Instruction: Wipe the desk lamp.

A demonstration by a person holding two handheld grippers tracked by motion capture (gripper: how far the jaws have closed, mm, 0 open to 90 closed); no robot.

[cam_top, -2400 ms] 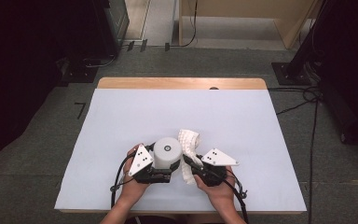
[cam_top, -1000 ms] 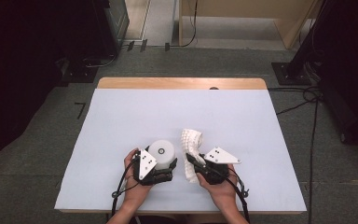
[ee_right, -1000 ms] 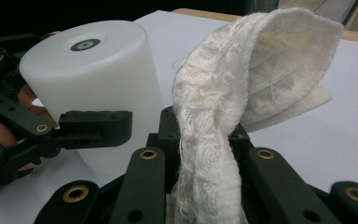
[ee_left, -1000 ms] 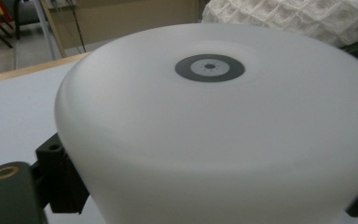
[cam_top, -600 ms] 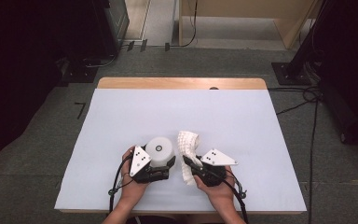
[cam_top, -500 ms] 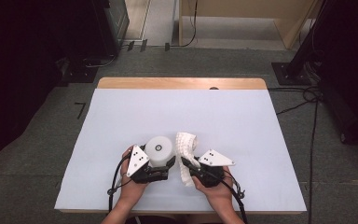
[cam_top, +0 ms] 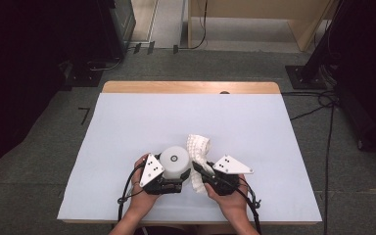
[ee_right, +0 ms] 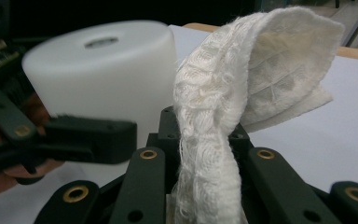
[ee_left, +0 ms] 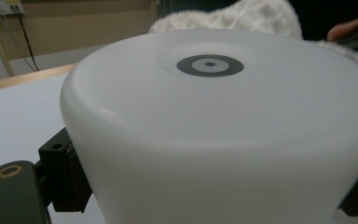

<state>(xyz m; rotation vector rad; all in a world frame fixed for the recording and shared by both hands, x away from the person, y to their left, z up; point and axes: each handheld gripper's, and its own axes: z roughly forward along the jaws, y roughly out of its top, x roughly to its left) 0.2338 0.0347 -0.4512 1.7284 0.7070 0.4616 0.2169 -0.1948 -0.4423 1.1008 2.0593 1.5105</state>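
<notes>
White round container (cam_top: pixel 175 161), probably upturned: clamped in left gripper (cam_top: pixel 169 180). White woven cloth (ee_right: pixel 223 116): pinched in right gripper (ee_right: pixel 205 186). Table (cam_top: pixel 127 122).

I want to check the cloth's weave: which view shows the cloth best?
The right gripper view: the cloth rises close up between the jaws, weave sharp. The high view shows it small; the left gripper view, a blurred edge.

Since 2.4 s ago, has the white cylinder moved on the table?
Yes. The white cylinder has shifted slightly toward the table's near edge, held in the left gripper.
</notes>
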